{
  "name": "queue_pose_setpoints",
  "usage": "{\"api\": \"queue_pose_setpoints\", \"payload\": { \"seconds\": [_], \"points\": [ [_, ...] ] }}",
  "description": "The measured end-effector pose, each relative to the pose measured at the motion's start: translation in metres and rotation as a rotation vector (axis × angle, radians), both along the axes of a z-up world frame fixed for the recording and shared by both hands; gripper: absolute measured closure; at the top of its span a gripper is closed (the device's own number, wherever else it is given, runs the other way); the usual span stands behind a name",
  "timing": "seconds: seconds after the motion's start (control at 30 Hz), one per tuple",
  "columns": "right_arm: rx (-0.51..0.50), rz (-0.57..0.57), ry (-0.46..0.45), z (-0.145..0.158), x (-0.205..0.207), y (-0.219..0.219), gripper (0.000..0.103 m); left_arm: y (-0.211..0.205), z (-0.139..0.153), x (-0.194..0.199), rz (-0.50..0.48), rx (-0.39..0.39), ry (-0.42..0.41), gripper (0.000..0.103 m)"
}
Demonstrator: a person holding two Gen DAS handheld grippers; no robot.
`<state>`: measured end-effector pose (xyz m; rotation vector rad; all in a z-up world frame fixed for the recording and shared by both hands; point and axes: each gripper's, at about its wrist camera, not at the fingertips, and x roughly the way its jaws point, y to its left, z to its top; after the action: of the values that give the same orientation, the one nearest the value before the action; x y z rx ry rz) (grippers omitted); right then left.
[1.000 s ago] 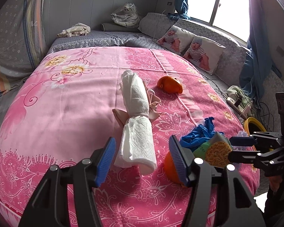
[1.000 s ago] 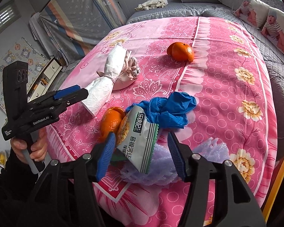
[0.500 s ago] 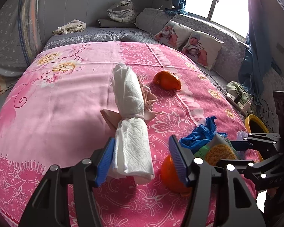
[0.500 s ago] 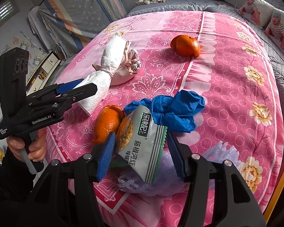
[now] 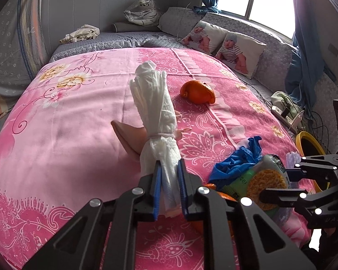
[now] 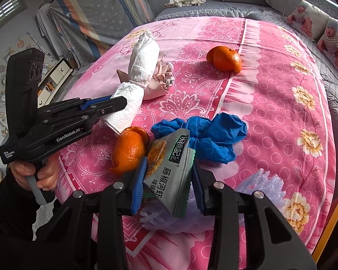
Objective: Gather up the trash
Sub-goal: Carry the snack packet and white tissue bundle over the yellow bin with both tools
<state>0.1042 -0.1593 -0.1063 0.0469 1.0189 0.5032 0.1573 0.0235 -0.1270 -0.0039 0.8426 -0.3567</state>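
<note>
Both tongs stood wide a second ago; the left tongs (image 5: 169, 189) have since clamped fully on the near end of the white paper-towel roll tied at its middle (image 5: 156, 121), which lies on the pink floral bedspread (image 5: 67, 123). The right tongs (image 6: 169, 185) are closing, their blue pads against the grey-green foil snack packet (image 6: 171, 175) beside the orange peel (image 6: 129, 150) and crumpled blue glove (image 6: 211, 135). Judgement: two trash items secured, lifting can follow; the yellow-rimmed bin (image 5: 309, 145) waits at the bed's edge

"GenRobot.AI" on left gripper (image 6: 106, 105); "藤椒河虾" on snack packet (image 6: 171, 173).
</note>
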Motion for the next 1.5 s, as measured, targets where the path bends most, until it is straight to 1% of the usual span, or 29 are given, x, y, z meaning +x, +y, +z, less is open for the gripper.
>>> {"api": "queue_pose_setpoints", "payload": {
  "seconds": [0.27, 0.63, 0.83, 1.07, 1.5],
  "points": [
    [0.000, -0.009, -0.036, 0.010, -0.005, -0.004, 0.069, 0.008, 0.015, -0.013, 0.006, -0.018, -0.045, 0.091],
    [0.014, -0.035, -0.088, 0.030, -0.015, -0.011, 0.069, 0.026, 0.039, -0.033, 0.043, -0.046, -0.098, 0.091],
    [0.020, -0.043, -0.107, 0.037, -0.021, -0.014, 0.069, 0.033, 0.050, -0.040, 0.068, -0.049, -0.122, 0.091],
    [0.023, -0.053, -0.120, 0.043, -0.022, -0.019, 0.069, 0.034, 0.057, -0.045, 0.068, -0.046, -0.135, 0.091],
    [0.038, -0.081, -0.136, 0.048, -0.026, -0.032, 0.069, 0.022, 0.063, -0.045, 0.046, -0.047, -0.147, 0.091]
  ]
}}
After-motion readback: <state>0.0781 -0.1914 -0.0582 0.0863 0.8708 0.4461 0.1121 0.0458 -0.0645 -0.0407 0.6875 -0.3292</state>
